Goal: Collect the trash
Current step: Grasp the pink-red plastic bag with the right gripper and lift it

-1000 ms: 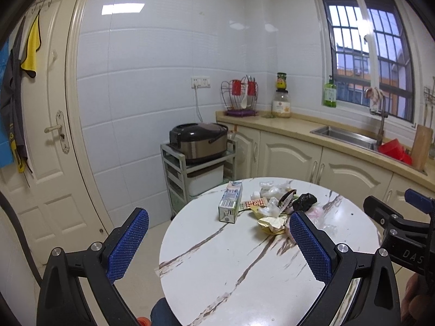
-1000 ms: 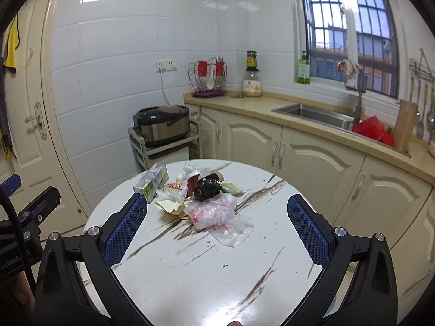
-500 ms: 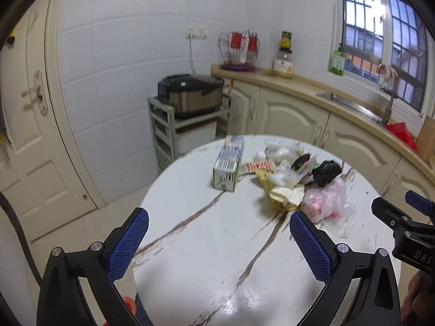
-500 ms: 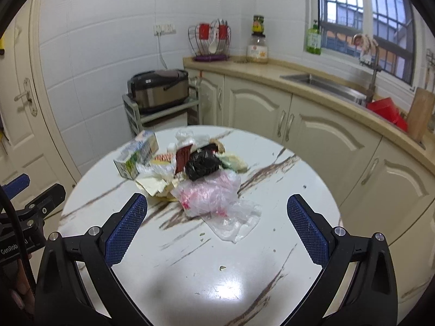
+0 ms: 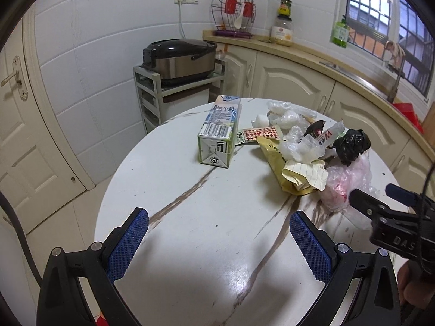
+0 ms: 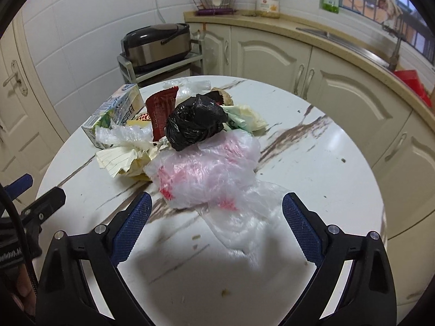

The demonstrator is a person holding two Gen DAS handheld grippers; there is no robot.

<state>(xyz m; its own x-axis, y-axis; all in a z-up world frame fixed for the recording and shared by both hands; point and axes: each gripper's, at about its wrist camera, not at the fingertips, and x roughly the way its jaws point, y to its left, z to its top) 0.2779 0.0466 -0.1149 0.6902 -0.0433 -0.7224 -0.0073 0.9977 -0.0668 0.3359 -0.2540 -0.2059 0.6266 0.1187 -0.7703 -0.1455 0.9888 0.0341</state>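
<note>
Trash is lying uncollected while both tongs are gaping wide, gripping nothing: right gripper [image 6: 216, 224], its jaws just narrowing slightly, is framing the crumpled pink-and-clear plastic bag [image 6: 206, 174] mid-frame; left gripper [image 5: 218, 240] is facing bare round marble table [image 5: 190, 244], milk carton [image 5: 220, 133] above.

Glossy marble-look table [image 6: 312, 168], crinkly clear plastic bag [image 6: 212, 174], shiny black bag [image 6: 194, 125], printed cardboard milk carton [image 5: 218, 133].

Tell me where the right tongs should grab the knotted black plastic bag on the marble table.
Probably grip the knotted black plastic bag across its bulging middle, coming down from above. It sits on top of the heap, resting on the pink-printed clear plastic bag, so its sides are exposed. The right tongs are open, wider than the bag.
</note>
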